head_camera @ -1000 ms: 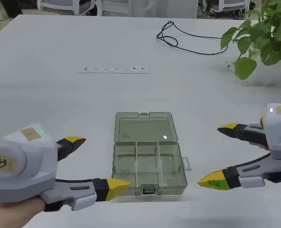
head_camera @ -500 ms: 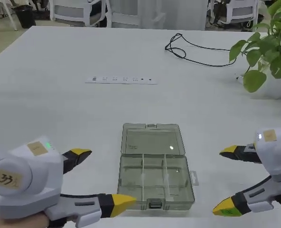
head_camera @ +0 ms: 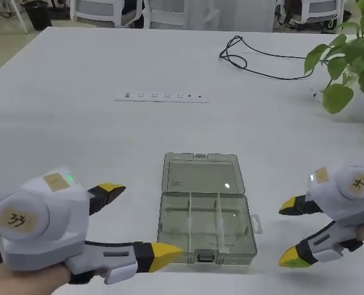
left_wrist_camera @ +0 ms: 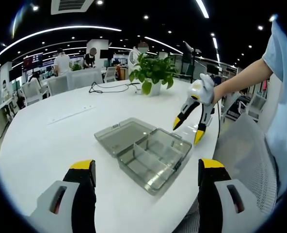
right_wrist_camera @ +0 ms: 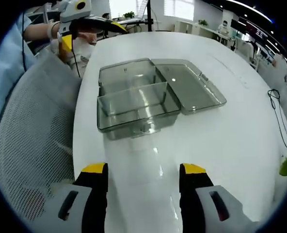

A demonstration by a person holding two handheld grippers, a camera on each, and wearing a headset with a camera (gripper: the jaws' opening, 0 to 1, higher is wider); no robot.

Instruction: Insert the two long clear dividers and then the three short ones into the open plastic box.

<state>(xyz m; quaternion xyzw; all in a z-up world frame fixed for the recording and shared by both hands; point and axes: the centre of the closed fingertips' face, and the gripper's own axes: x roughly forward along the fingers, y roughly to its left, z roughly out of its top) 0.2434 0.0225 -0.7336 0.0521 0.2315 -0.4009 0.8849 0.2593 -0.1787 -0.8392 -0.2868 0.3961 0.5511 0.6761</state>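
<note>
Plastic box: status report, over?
Both open, empty: left gripper and right gripper flank the plastic box. Two dividers standing inside it. Nothing in the way.

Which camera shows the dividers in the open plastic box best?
The head view: it looks down into the box, where two dividers stand upright. Both gripper views see the box at a slant, dividers less distinct.

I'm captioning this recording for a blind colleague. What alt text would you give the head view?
An open plastic box sits on a white table, lid flat behind it, two dividers standing inside. The left tool and right tool, both open and empty, flank it; a power strip, black cable and potted plant lie beyond.
</note>
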